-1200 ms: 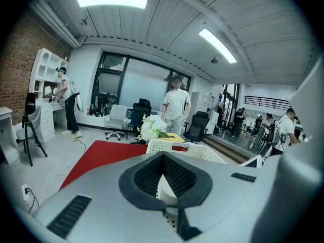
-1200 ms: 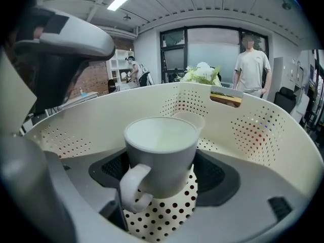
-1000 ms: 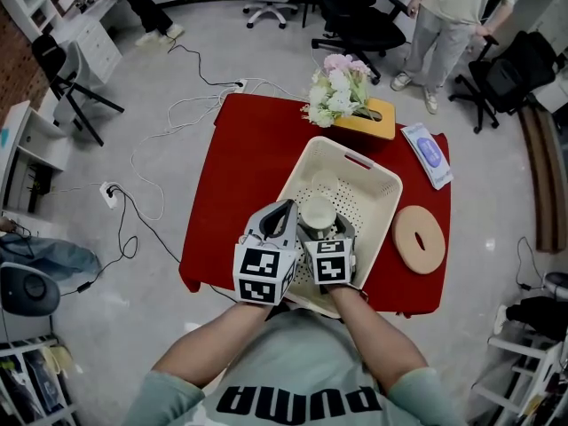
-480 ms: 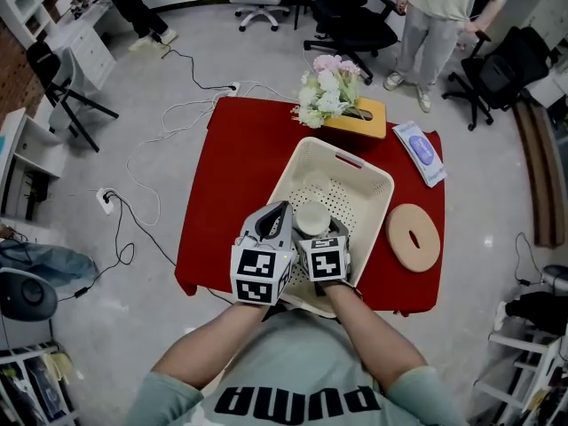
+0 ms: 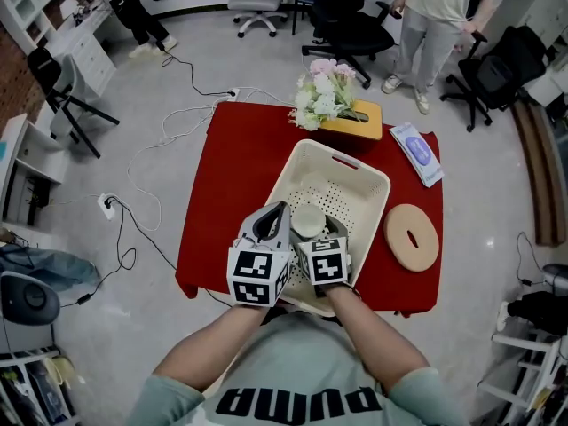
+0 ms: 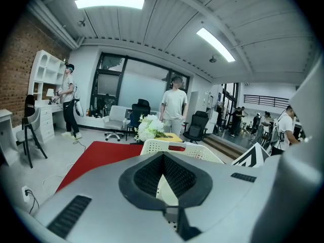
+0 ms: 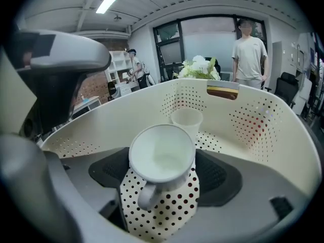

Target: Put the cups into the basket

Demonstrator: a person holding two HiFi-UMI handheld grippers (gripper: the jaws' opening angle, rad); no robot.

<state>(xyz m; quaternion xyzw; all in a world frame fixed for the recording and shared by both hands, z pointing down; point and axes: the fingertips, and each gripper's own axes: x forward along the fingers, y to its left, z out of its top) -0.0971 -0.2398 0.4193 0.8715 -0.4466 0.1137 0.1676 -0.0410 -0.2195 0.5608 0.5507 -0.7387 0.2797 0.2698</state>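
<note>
Right gripper view, right gripper [image 7: 163, 173] clamped on white mug [image 7: 159, 153] in basket [image 7: 101, 125], left gripper [image 6: 163, 157] jaws together

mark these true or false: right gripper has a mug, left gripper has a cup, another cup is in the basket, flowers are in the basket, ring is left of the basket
1. The right gripper holds a mug. True.
2. The left gripper holds a cup. False: its jaws are together with nothing between them.
3. Another cup stands in the basket. True.
4. The flowers lie in the basket. False: they are on the table at its far edge, beyond the basket.
5. The ring lies left of the basket. False: it lies on the table to the basket's right.
</note>
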